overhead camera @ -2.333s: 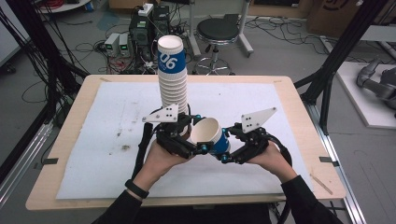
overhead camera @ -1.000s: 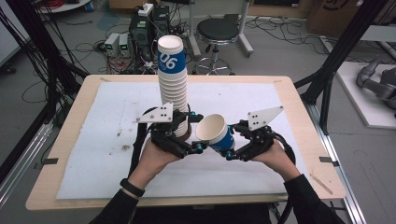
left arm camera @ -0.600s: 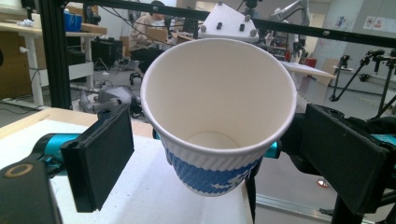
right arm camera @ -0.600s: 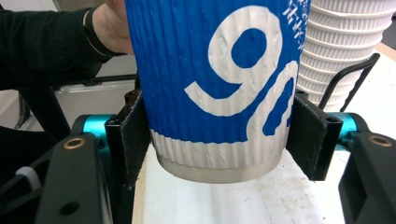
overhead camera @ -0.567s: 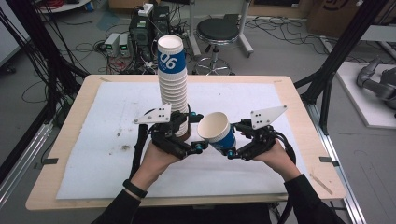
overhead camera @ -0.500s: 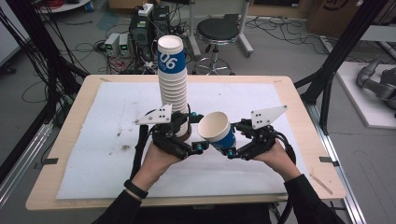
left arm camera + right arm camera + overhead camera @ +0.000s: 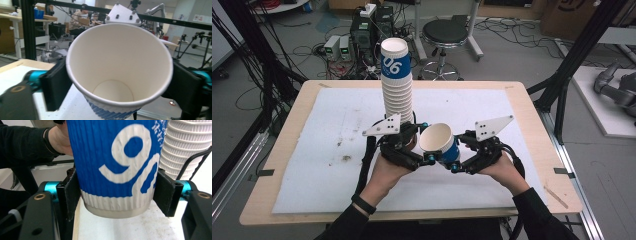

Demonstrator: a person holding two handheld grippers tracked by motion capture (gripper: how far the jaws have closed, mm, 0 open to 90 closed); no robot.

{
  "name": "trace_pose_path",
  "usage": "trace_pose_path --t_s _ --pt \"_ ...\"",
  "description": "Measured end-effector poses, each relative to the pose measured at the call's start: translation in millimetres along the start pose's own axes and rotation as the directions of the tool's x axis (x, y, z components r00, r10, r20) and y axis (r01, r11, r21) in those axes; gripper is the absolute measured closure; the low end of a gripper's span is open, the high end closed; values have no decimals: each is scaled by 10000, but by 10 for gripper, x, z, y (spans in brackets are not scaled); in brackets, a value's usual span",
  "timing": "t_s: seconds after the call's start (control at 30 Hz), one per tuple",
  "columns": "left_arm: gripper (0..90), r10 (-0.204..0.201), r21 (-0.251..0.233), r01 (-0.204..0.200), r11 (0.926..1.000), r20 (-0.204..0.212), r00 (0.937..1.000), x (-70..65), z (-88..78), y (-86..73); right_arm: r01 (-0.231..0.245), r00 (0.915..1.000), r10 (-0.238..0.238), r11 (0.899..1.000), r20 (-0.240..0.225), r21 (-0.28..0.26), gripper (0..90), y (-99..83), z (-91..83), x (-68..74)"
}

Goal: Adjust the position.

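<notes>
The right hand-held gripper point(image 7: 117, 192) clamps the cup point(image 7: 115, 165), its rim cut off.

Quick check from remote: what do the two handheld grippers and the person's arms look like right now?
Both the left gripper and the right gripper are black with teal fittings, flat black jaws, a grey three-cornered plate on top and trailing black cables. Dark sleeves; a black wristband on the left wrist.

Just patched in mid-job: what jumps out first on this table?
The tall stack of cups stands mid-table, blue "06" on its top cup. Just in front of it, the right gripper is clamped on a single blue cup, tilted with its white mouth toward the left gripper.
</notes>
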State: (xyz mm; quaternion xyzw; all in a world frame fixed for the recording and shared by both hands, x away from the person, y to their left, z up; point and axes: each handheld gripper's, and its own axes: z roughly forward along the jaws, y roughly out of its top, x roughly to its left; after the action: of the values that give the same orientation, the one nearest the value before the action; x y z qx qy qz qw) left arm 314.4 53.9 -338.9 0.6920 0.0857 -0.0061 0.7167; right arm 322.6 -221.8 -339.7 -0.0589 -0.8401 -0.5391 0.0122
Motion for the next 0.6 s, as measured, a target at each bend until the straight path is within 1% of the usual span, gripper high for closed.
trace_pose_path --t_s 0.13,0.27,0.3,0.37,0.4,0.43,0.5,0.6 --pt "204 95 319 -95 9994 -8 10000 -4 -4 30 25 10000 -25 10000 -41 33 305 -10 19 -6" --pt "213 232 748 -230 9969 -20 9997 -23 11 67 53 10000 -53 9999 -77 107 300 -21 30 2" --pt "214 301 899 -299 9955 -7 9995 -28 13 81 89 9999 -88 9999 -58 120 295 -25 35 4" --pt "216 384 1044 -382 9938 1 9993 -35 10 101 24 9999 -21 9998 -154 190 280 -29 37 5" --pt "218 415 1143 -409 9926 -24 9991 -40 8 114 33 9999 -30 9998 -153 205 257 -32 40 -2" --pt "219 503 1269 -487 9907 -93 9987 -42 1 129 -68 9999 71 9998 -108 210 235 -33 38 -2" --pt "221 497 1363 -470 9896 -169 9986 -43 -8 145 -210 9998 211 9997 -40 154 215 -33 34 -6" --pt "226 578 1694 -524 9842 -272 9980 -44 -8 165 -274 9996 274 9996 15 -20 200 -24 37 1"
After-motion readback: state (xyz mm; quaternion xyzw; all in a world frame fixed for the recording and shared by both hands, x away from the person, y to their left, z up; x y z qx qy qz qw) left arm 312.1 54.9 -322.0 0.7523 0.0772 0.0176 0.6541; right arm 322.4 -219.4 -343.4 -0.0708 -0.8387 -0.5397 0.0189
